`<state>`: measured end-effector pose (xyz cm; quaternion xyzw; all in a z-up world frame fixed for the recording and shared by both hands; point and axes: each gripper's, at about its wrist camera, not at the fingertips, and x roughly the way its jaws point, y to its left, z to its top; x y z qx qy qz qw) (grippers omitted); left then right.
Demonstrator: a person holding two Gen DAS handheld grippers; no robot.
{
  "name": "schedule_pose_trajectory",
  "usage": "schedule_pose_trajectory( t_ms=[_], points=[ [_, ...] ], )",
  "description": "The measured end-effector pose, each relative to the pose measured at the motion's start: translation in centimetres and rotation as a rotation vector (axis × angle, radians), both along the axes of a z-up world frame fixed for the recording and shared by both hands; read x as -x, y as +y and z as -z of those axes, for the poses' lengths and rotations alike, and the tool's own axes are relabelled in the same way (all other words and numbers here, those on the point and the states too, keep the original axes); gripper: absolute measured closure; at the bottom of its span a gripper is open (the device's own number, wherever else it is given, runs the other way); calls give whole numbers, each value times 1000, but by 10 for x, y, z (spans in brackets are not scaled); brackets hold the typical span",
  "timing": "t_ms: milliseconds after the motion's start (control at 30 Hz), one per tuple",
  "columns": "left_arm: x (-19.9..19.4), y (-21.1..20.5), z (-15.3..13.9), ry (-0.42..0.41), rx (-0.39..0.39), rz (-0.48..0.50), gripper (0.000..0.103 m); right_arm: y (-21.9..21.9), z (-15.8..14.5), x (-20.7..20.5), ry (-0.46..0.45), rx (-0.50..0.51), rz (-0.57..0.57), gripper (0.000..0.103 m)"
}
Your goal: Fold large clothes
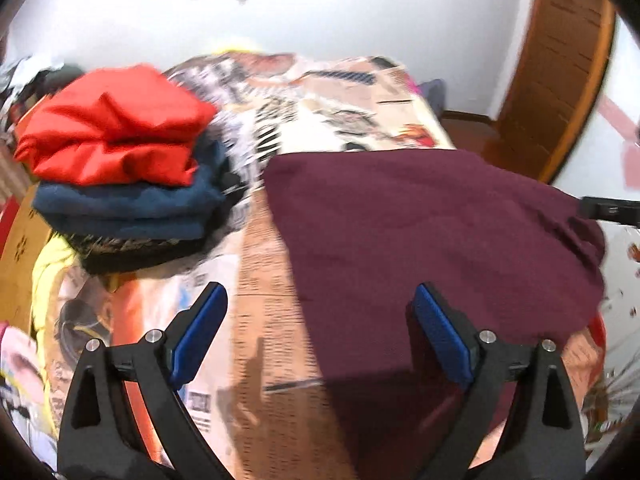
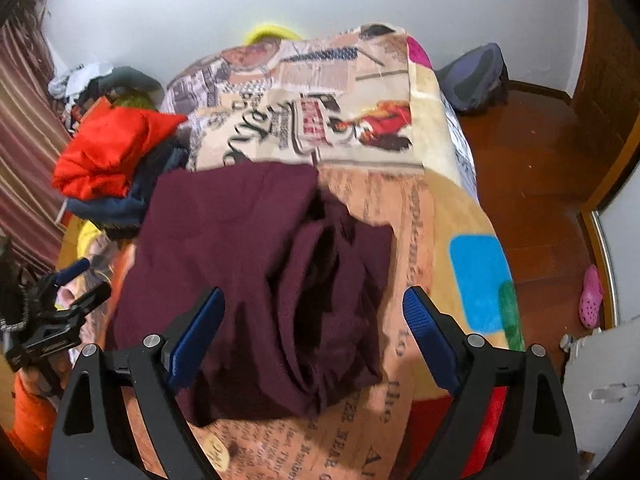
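Observation:
A maroon garment [image 1: 420, 232] lies folded on the patterned bed cover [image 1: 340, 104]; it also shows in the right wrist view [image 2: 240, 264] with bunched folds on its right side. My left gripper [image 1: 320, 304] is open and empty, hovering over the garment's left near edge. My right gripper [image 2: 312, 308] is open and empty above the garment's near part. The left gripper also shows at the left edge of the right wrist view [image 2: 76, 284].
A stack of folded clothes, red [image 1: 116, 124] on top of dark blue [image 1: 132, 208], sits left of the garment. The bed cover [image 2: 360, 92] stretches back to a white wall. Wooden floor [image 2: 532, 152], a dark bag [image 2: 476, 76] and a pink shoe [image 2: 591, 300] lie to the right.

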<state>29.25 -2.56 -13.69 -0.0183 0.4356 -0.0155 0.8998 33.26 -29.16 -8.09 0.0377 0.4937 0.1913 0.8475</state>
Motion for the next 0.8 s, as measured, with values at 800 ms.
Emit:
schedule_pose_trajectory(
  t_ms=[800],
  points=[
    [-66,32,82,337,651,-13,9,-20,89,-77,414,-330,-26,2]
  ],
)
